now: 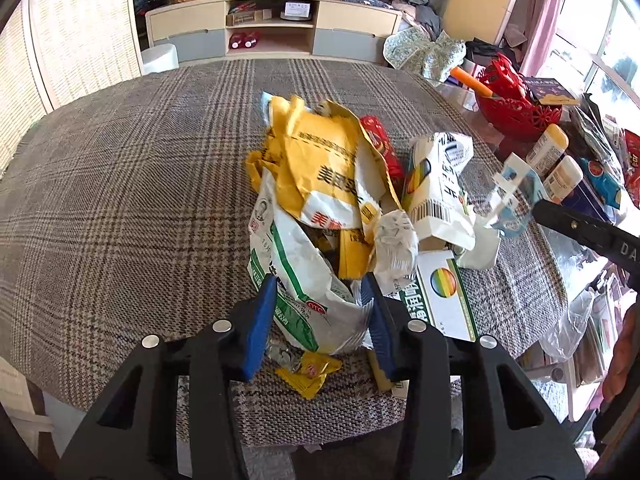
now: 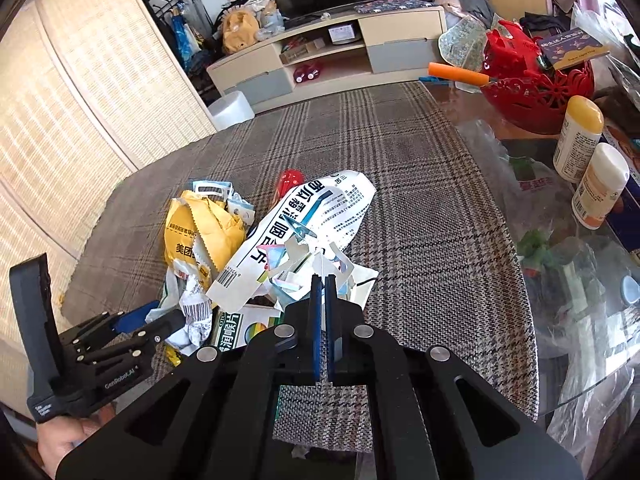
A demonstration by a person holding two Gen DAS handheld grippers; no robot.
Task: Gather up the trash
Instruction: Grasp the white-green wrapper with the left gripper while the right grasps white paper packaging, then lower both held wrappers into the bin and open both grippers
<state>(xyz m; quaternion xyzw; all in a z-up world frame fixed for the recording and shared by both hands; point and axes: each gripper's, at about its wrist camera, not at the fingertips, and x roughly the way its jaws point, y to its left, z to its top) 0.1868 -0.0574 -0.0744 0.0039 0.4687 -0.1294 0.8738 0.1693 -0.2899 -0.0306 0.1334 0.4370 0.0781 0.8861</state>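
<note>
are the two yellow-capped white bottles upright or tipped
Upright: both yellow-capped white bottles stand with caps up on the glass tabletop.

Bench (image 1: 120, 184) left and far side of the trash pile (image 1: 340, 208): bare plaid cloth, open approach. Right side crowded: red basket (image 2: 536, 92), two white bottles (image 2: 588, 160), clear plastic bags (image 2: 580, 280) close beside the cloth edge. Near edge tight: small yellow sachet (image 1: 310, 372) and green-white box (image 1: 444, 300) sit just beside the left gripper (image 1: 320, 292) fingers. Right gripper (image 2: 322, 280) blocks the pile's right flank.
</note>
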